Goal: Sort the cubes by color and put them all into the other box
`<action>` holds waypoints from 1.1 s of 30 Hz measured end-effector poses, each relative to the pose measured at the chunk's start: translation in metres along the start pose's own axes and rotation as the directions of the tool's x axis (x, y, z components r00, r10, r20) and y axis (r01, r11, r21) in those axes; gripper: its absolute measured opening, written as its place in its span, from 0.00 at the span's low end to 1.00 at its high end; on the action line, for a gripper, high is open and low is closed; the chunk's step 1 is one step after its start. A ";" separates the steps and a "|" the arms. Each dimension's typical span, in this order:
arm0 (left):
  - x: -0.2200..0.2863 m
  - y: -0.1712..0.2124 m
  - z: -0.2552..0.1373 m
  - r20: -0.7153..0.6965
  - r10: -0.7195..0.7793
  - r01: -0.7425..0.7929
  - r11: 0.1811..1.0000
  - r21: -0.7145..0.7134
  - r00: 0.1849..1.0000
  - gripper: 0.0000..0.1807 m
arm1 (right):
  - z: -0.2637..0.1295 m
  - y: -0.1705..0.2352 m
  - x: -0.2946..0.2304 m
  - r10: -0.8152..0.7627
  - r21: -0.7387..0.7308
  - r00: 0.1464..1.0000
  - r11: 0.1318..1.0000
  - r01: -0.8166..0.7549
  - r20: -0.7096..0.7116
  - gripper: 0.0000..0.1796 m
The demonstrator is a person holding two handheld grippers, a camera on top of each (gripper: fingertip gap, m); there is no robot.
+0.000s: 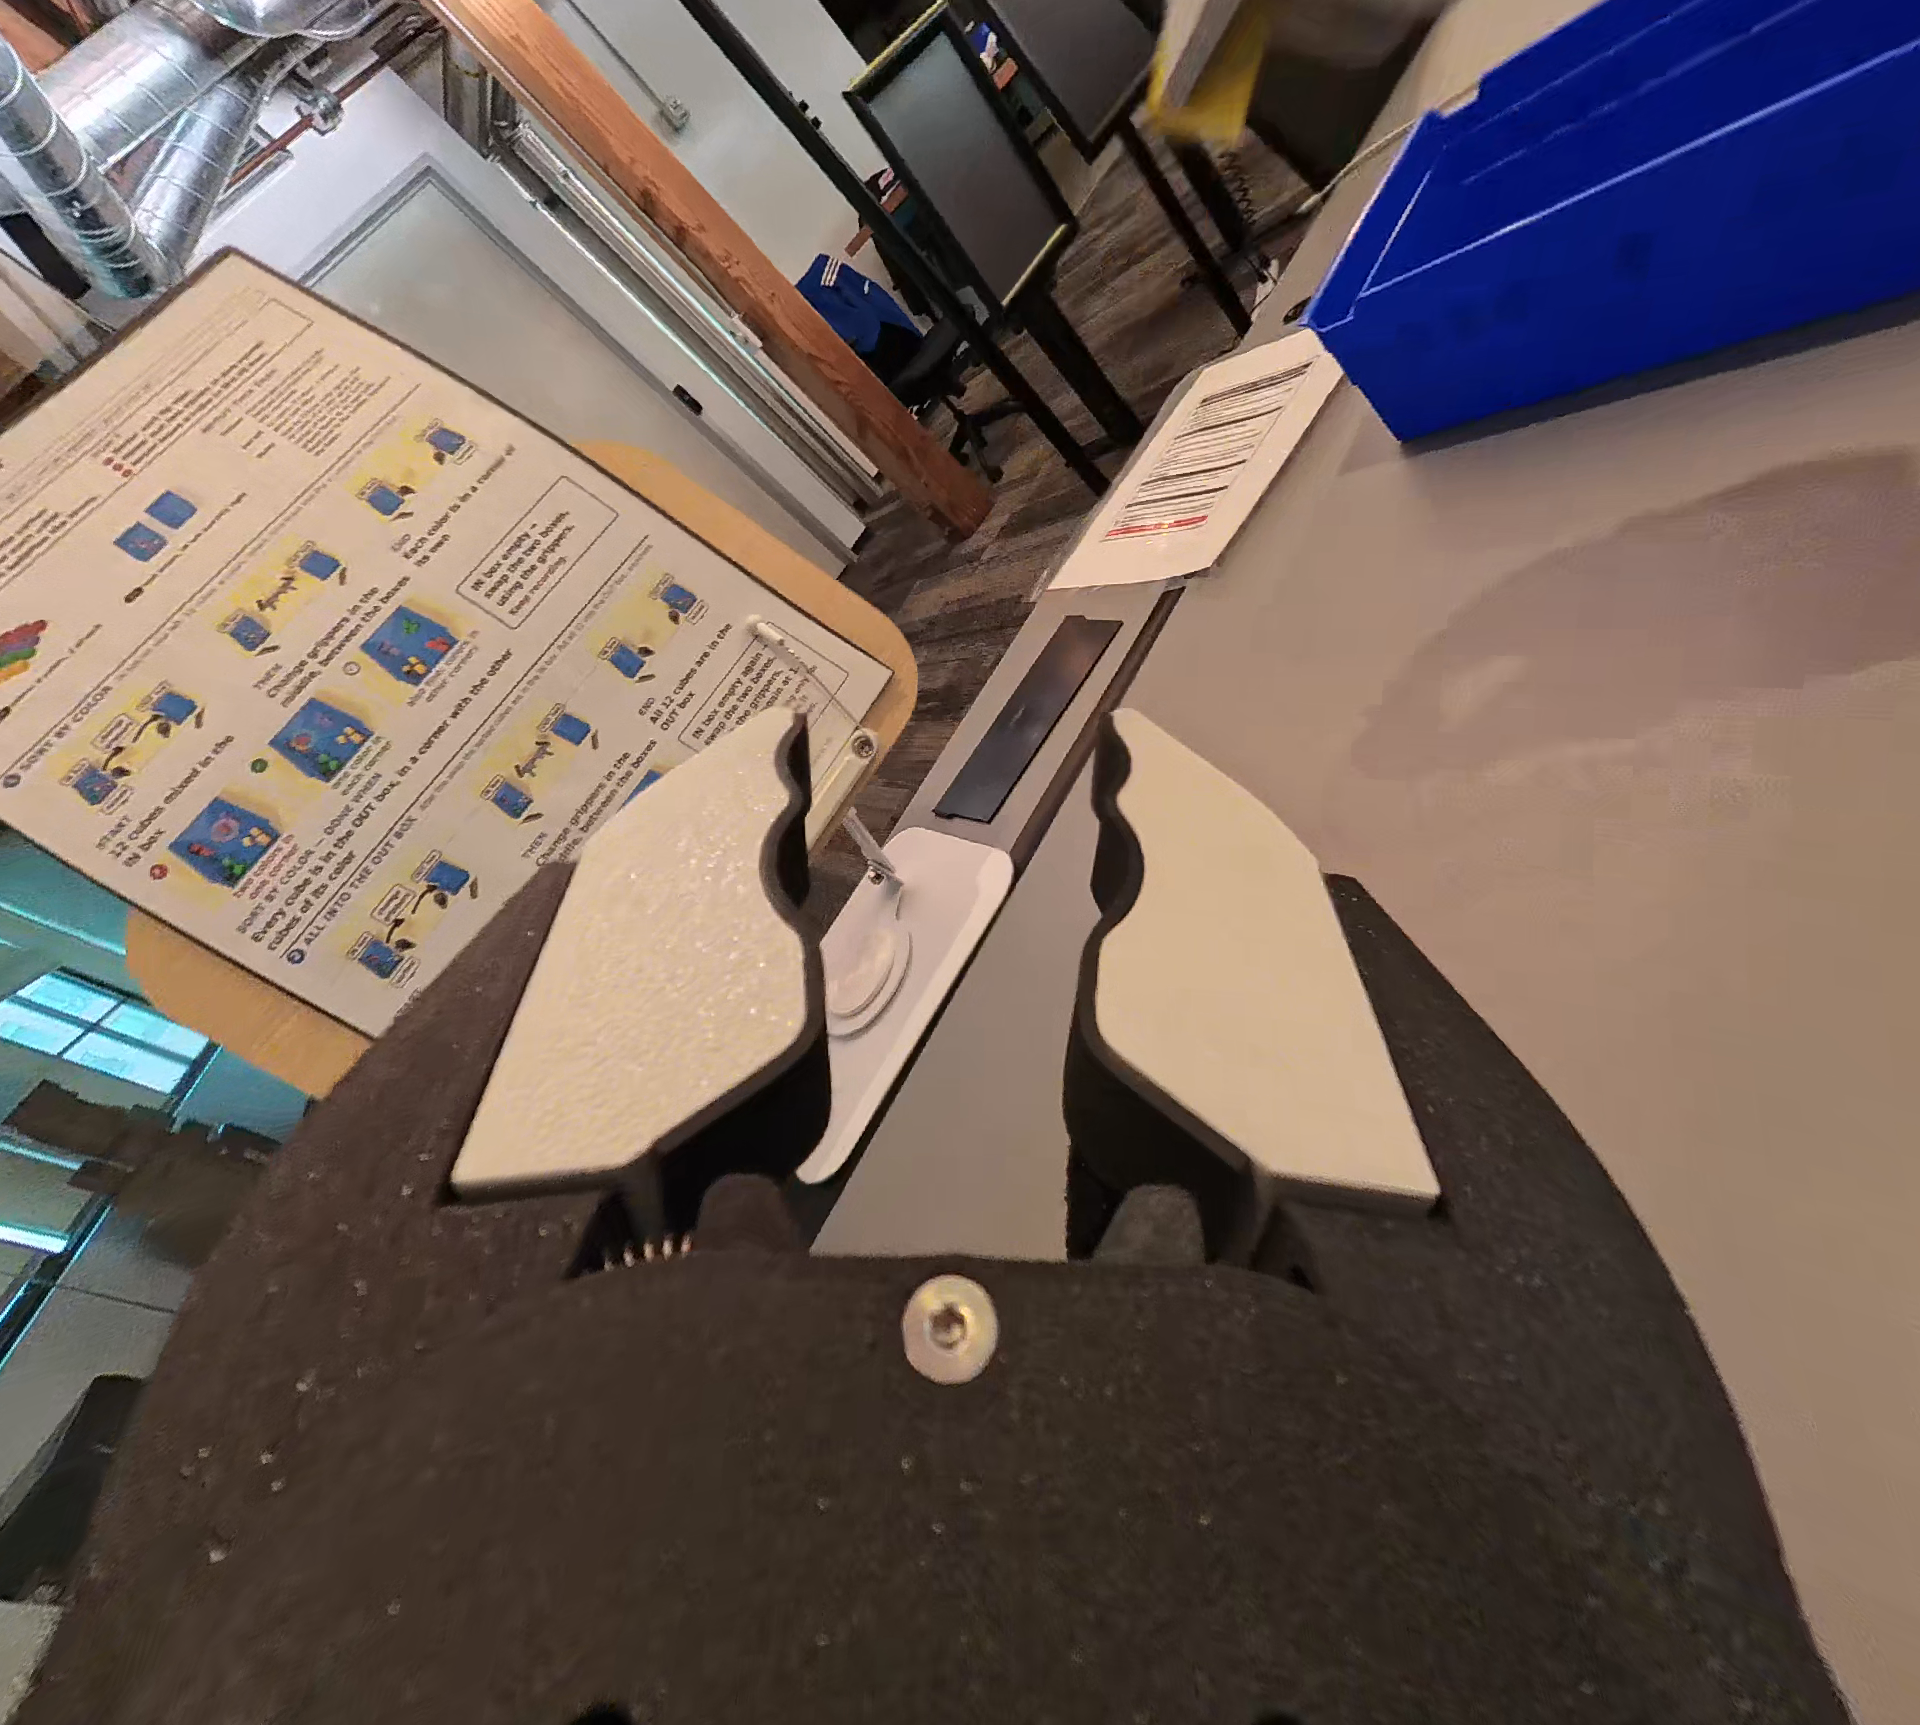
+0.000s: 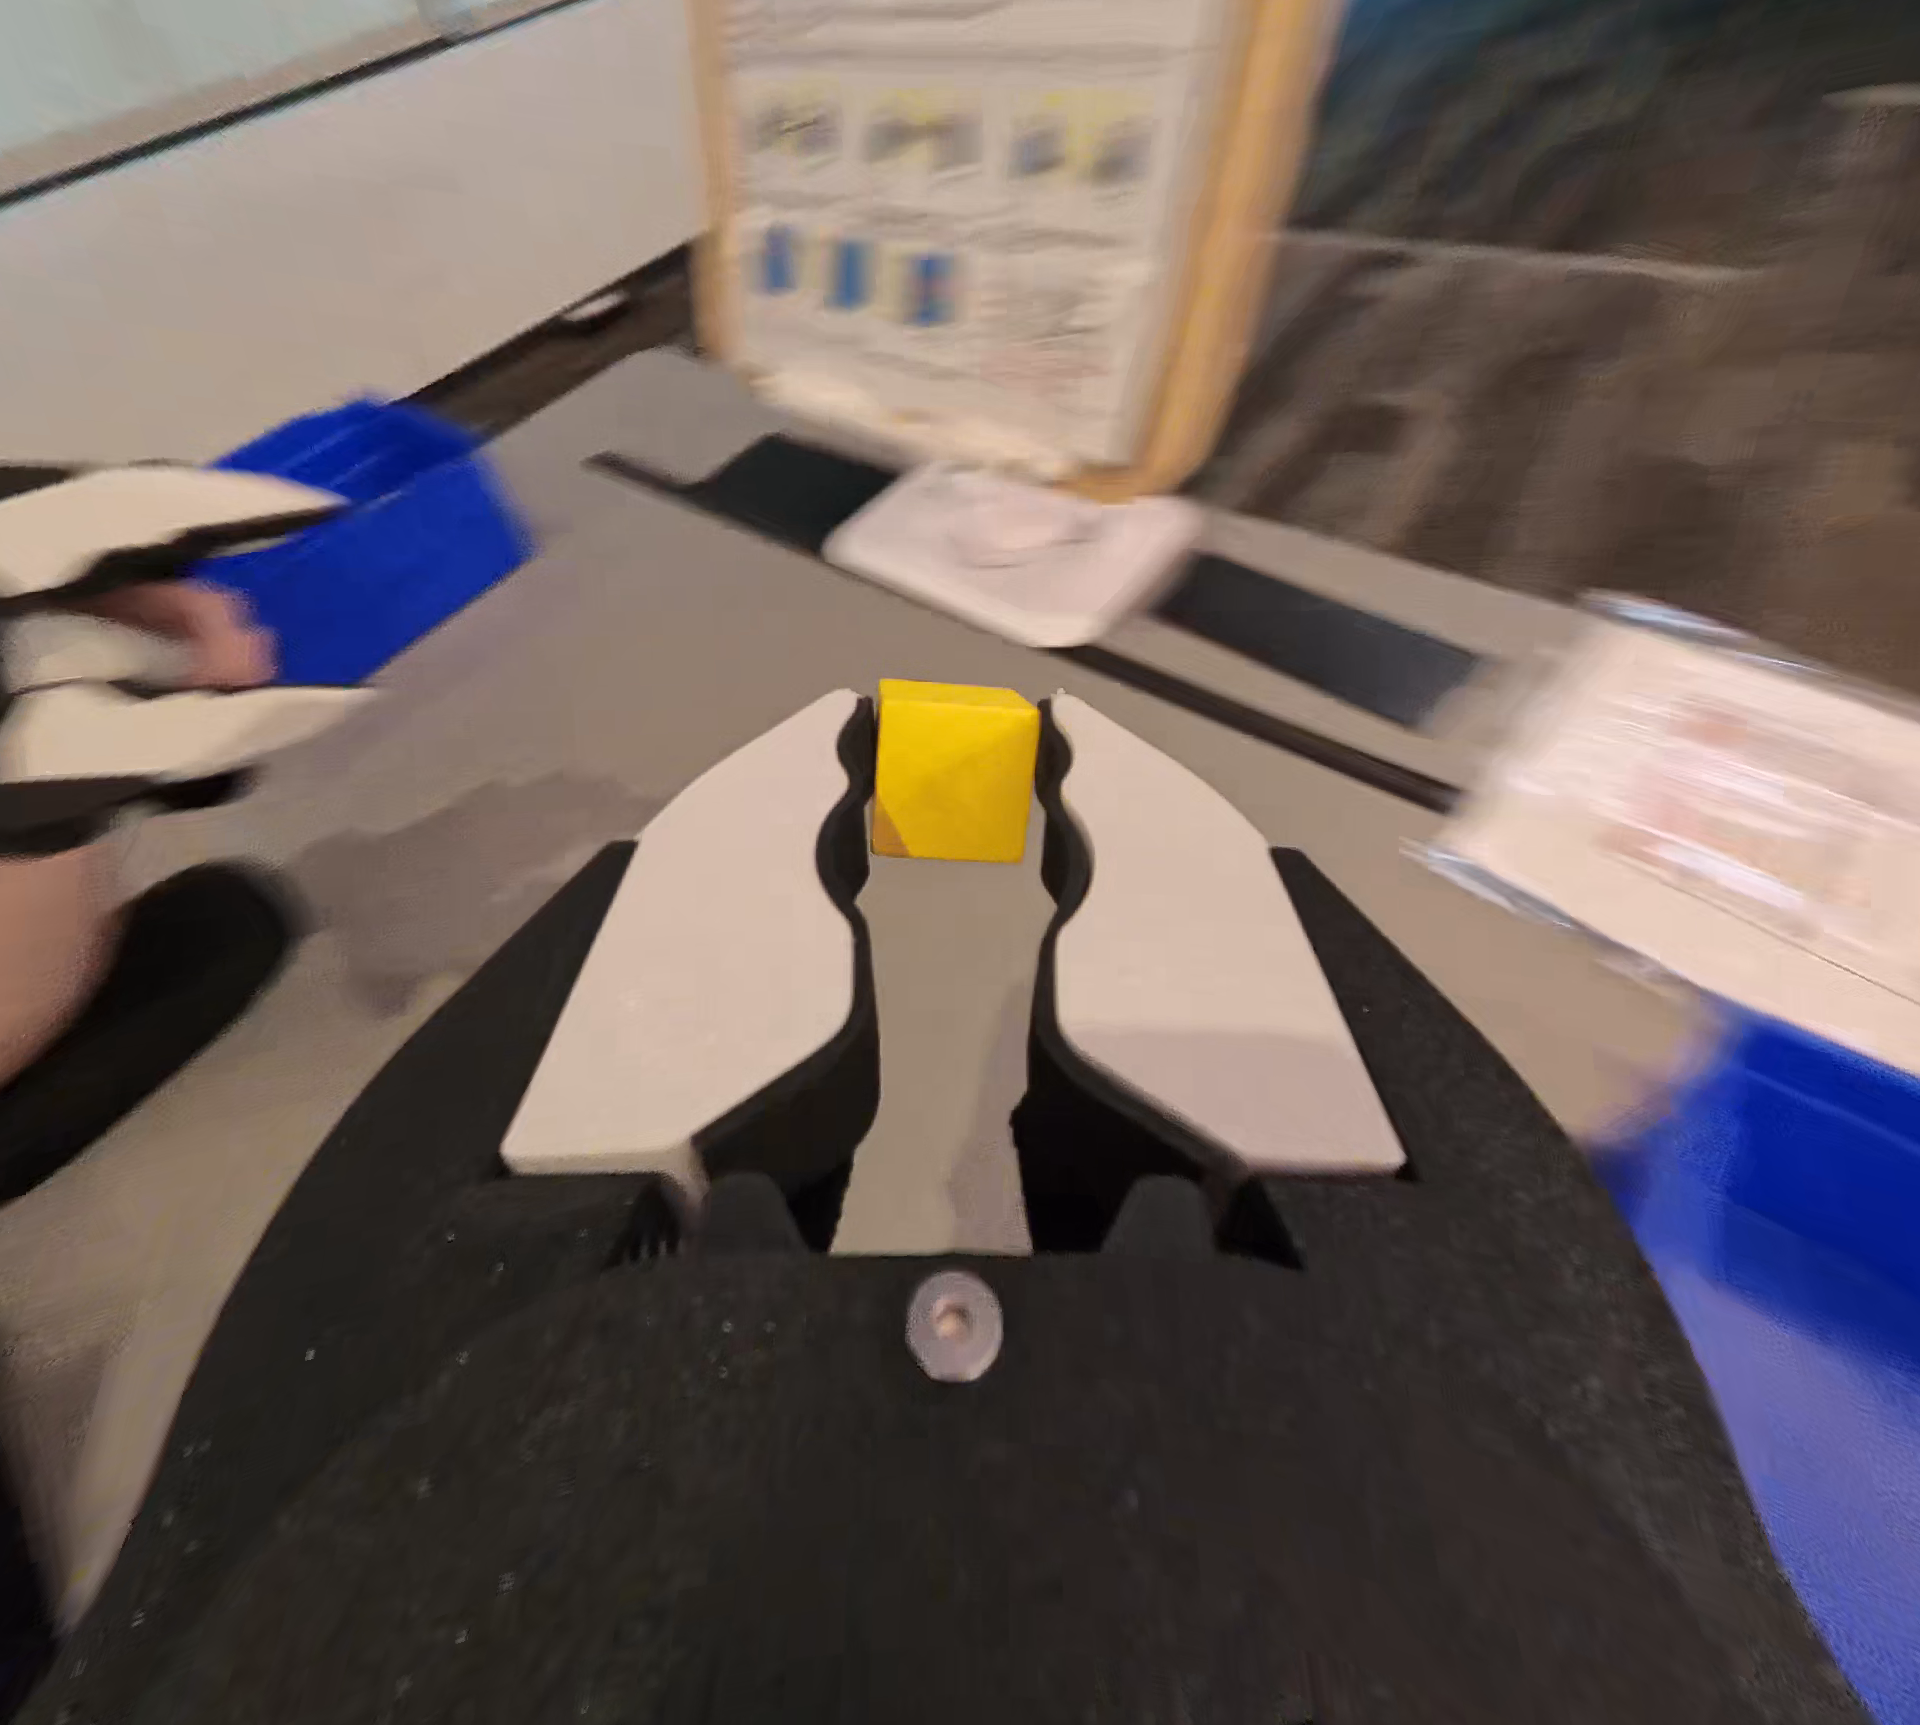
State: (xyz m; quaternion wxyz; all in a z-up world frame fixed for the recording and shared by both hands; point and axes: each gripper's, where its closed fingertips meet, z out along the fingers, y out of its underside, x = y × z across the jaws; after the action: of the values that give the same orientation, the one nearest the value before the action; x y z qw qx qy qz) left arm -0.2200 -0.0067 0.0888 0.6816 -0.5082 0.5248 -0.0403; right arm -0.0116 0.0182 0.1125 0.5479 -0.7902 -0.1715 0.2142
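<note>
While the right tongs (image 2: 954,719) pinch a bright yellow cube (image 2: 956,771) between their tips above the grey counter (image 2: 665,636), the left tongs (image 1: 951,730) hang spread and empty over the counter's far edge. One blue box (image 1: 1621,221) sits near that edge; bare counter lies between.

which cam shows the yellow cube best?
Right wrist view: the yellow cube sits sharp and centred, pinched between the fingertips of the right hand-held gripper. In the left wrist view it is only a small blurred yellow patch far off at the top, partly hidden by a blurred gripper finger.
</note>
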 end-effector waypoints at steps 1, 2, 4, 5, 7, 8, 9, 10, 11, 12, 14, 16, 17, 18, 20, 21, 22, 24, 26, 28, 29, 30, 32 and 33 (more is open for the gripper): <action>-0.003 0.001 0.000 0.003 -0.011 0.011 1.000 -0.003 1.000 0.28 | -0.021 0.000 0.037 0.024 0.016 0.993 1.000 -0.022 -0.113 0.16; -0.004 0.003 0.000 0.003 -0.022 0.022 1.000 -0.009 1.000 0.27 | -0.038 0.006 0.075 0.062 0.001 0.978 0.998 -0.063 -0.201 0.16; -0.005 0.008 0.002 -0.004 -0.033 0.033 0.999 -0.024 0.999 0.27 | -0.060 0.033 0.144 0.131 -0.093 0.944 0.982 -0.166 -0.304 0.16; -0.005 0.010 0.003 -0.005 -0.032 0.032 0.999 -0.029 0.999 0.26 | -0.067 0.051 0.170 0.148 -0.160 0.932 0.965 -0.210 -0.331 0.16; -0.006 0.015 0.006 -0.002 -0.031 0.031 0.999 -0.042 1.000 0.26 | -0.076 0.087 0.204 0.159 -0.270 0.921 0.926 -0.264 -0.355 0.16; -0.006 0.018 0.007 -0.001 -0.032 0.032 0.998 -0.049 0.999 0.26 | -0.078 0.103 0.215 0.158 -0.312 0.917 0.908 -0.281 -0.365 0.16; -0.006 0.021 0.008 0.000 -0.031 0.031 0.998 -0.057 1.000 0.25 | -0.081 0.117 0.222 0.149 -0.354 0.915 0.889 -0.290 -0.376 0.16; -0.006 0.024 0.009 0.002 -0.027 0.027 0.997 -0.066 1.000 0.25 | -0.083 0.128 0.227 0.134 -0.388 0.914 0.874 -0.290 -0.382 0.16; -0.007 0.026 0.009 0.006 -0.022 0.023 0.997 -0.075 1.000 0.25 | -0.084 0.135 0.230 0.121 -0.405 0.916 0.869 -0.284 -0.384 0.16; -0.008 0.029 0.010 0.011 -0.021 0.021 0.996 -0.082 1.000 0.25 | -0.083 0.140 0.233 0.120 -0.407 0.918 0.869 -0.282 -0.379 0.16; -0.010 0.031 0.011 0.019 -0.023 0.025 0.996 -0.089 1.000 0.24 | -0.081 0.147 0.237 0.140 -0.408 0.918 0.863 -0.297 -0.371 0.16; -0.012 0.032 0.011 0.025 -0.018 0.020 0.995 -0.096 1.000 0.24 | -0.081 0.158 0.243 0.149 -0.442 0.912 0.837 -0.322 -0.382 0.16; -0.013 0.032 0.010 0.030 -0.013 0.016 0.995 -0.098 0.999 0.24 | -0.084 0.168 0.245 0.150 -0.479 0.906 0.808 -0.342 -0.395 0.16; -0.014 0.033 0.010 0.033 -0.009 0.012 0.995 -0.101 0.999 0.24 | -0.087 0.179 0.246 0.148 -0.518 0.903 0.777 -0.358 -0.403 0.16; -0.015 0.033 0.009 0.037 -0.006 0.010 0.995 -0.103 0.999 0.23 | -0.092 0.201 0.243 0.144 -0.583 0.905 0.722 -0.373 -0.401 0.16; -0.016 0.034 0.009 0.037 -0.005 0.009 0.995 -0.104 0.999 0.23 | -0.093 0.210 0.242 0.141 -0.606 0.907 0.702 -0.375 -0.397 0.16; -0.016 0.034 0.009 0.038 -0.003 0.007 0.994 -0.105 0.999 0.23 | -0.094 0.218 0.242 0.135 -0.621 0.908 0.689 -0.374 -0.398 0.16; -0.017 0.035 0.008 0.040 -0.001 0.005 0.994 -0.108 0.999 0.23 | -0.094 0.231 0.244 0.135 -0.630 0.904 0.675 -0.384 -0.407 0.16; -0.018 0.037 0.008 0.043 -0.004 0.008 0.994 -0.111 0.999 0.23 | -0.092 0.240 0.244 0.150 -0.634 0.900 0.662 -0.399 -0.409 0.16; -0.020 0.037 0.007 0.046 -0.003 0.008 0.994 -0.113 0.999 0.23 | -0.092 0.247 0.247 0.133 -0.641 0.897 0.655 -0.400 -0.422 0.16; -0.021 0.037 0.006 0.052 0.000 0.006 0.994 -0.113 0.999 0.23 | -0.093 0.248 0.251 0.117 -0.639 0.891 0.656 -0.402 -0.439 0.16; -0.023 0.035 0.005 0.058 0.002 0.004 0.994 -0.110 0.998 0.23 | -0.094 0.249 0.253 0.105 -0.636 0.884 0.657 -0.405 -0.455 0.19; -0.028 0.033 0.001 0.070 -0.005 0.012 0.995 -0.100 0.998 0.23 | -0.095 0.242 0.250 0.118 -0.616 0.880 0.672 -0.412 -0.460 0.26; -0.031 0.031 -0.001 0.075 -0.011 0.018 0.995 -0.095 0.997 0.23 | -0.095 0.232 0.246 0.121 -0.595 0.881 0.695 -0.404 -0.457 0.27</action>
State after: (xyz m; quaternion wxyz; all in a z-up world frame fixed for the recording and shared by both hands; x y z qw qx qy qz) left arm -0.2498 0.0258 0.0869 0.6755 -0.5452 0.4965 -0.0012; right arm 0.2557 -0.0123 -0.1135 0.2090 -0.9762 -0.0095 0.0562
